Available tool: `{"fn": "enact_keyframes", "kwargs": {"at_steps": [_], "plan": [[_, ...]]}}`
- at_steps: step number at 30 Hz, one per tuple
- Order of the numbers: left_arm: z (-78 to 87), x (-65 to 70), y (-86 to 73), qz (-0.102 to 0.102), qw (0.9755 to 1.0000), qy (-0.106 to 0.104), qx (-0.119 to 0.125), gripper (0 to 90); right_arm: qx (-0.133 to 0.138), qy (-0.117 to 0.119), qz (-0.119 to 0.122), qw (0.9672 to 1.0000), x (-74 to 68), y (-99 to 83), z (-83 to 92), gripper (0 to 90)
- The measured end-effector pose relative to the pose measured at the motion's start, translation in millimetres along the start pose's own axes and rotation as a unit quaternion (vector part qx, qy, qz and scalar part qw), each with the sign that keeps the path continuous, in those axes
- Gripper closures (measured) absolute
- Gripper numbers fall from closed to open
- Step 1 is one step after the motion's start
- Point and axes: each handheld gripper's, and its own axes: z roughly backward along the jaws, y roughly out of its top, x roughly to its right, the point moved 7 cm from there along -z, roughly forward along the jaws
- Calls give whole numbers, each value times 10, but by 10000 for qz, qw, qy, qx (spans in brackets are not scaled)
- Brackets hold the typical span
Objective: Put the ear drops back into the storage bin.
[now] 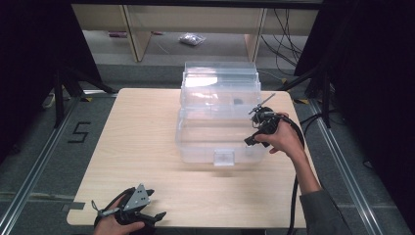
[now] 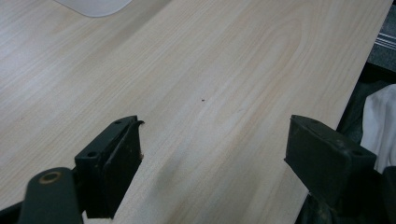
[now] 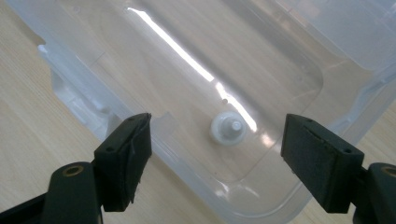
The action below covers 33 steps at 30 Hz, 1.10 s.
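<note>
A clear plastic box (image 1: 215,144) stands on the far middle of the wooden table (image 1: 142,147), its lid (image 1: 220,81) tipped open toward the back. On the box floor lies a small white round part (image 3: 228,128). My right gripper (image 1: 251,140) hovers over the box's right front corner. In the right gripper view that gripper (image 3: 215,131) is open, its jaws wide apart above the white part and touching nothing. My left gripper (image 1: 155,205) rests at the table's front left edge. It is open (image 2: 215,126) over bare wood (image 2: 187,70) with nothing between its jaws.
A corner of the box (image 2: 95,5) shows at the top of the left gripper view, and a white cloth (image 2: 379,123) lies past the table edge. A black "5" (image 1: 78,132) marks the floor at left. Dark stands (image 1: 61,93) flank the table.
</note>
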Motion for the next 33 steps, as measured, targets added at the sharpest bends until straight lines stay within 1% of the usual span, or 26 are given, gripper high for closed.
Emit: {"fn": "enact_keyframes", "kwargs": {"at_steps": [1,4,5,6,8,9,14,15,16,17,18,19,20,21,22,23,24,25,26,27,28,30,31,32,33], "plan": [[2,0,0,-4,10000,3,2,178,-1,4,-124,9999,-15,-16,12,254],[3,2,1,0,10000,-5,10,179,71,32,-90,9999,-25,-26,20,255],[1,2,2,8,10000,-7,24,179,151,9,3,9999,-12,-25,24,254],[0,0,1,4,10000,-1,4,179,106,60,-139,9998,-45,-57,38,253],[-1,7,0,2,10000,10,14,178,143,55,-183,9997,-57,-62,50,253],[0,6,0,-4,10000,12,12,178,211,39,-168,9996,-53,-69,63,253],[0,2,0,1,10000,17,15,178,283,82,-131,9995,-78,-122,86,253],[-1,2,1,-3,10000,16,17,178,275,74,-189,9994,-92,-137,93,253],[0,3,0,6,10000,13,19,178,323,72,-105,9994,-93,-162,93,253],[-2,3,0,8,10000,-10,17,178,323,72,-105,9994,-93,-162,93,253],[-2,1,-4,23,10000,2,-13,178,298,18,-150,9994,-96,-176,98,253],[-8,7,-8,95,10000,11,-5,178,334,60,-133,9993,-111,-185,97,253],[0,4,-2,22,10000,22,9,179,341,42,-138,9993,-119,-192,103,253],[0,6,0,8,10000,15,16,179,337,63,-188,9992,-135,-206,108,253],[1,4,0,-1,10000,18,10,178,375,105,-74,9992,-143,-207,110,253],[1,5,1,5,10000,20,16,178,377,106,-134,9991,-158,-213,112,253],[0,4,0,9,10000,19,14,179,379,73,-103,9992,-153,-219,115,253],[-1,3,0,7,10000,19,16,179,493,47,26,9988,-147,-211,112,253],[0,2,0,10,10000,20,18,179,451,54,14,9990,-148,-222,120,253],[-3,8,-3,76,10000,3,18,179,431,93,-61,9990,-176,-236,136,253],[-3,5,-6,84,10000,24,-8,179,444,135,-99,9989,-192,-241,143,253],[-2,6,-7,78,10000,11,-11,178,479,94,-77,9988,-200,-259,163,253],[-3,6,-7,78,10000,11,-11,178,531,86,-21,9985,-202,-261,158,253],[0,-2,-1,-15,10000,4,-6,179,506,116,-114,9986,-233,-278,171,253],[0,1,0,5,10000,-1,2,179,577,73,18,9983,-220,-280,166,253]]}}
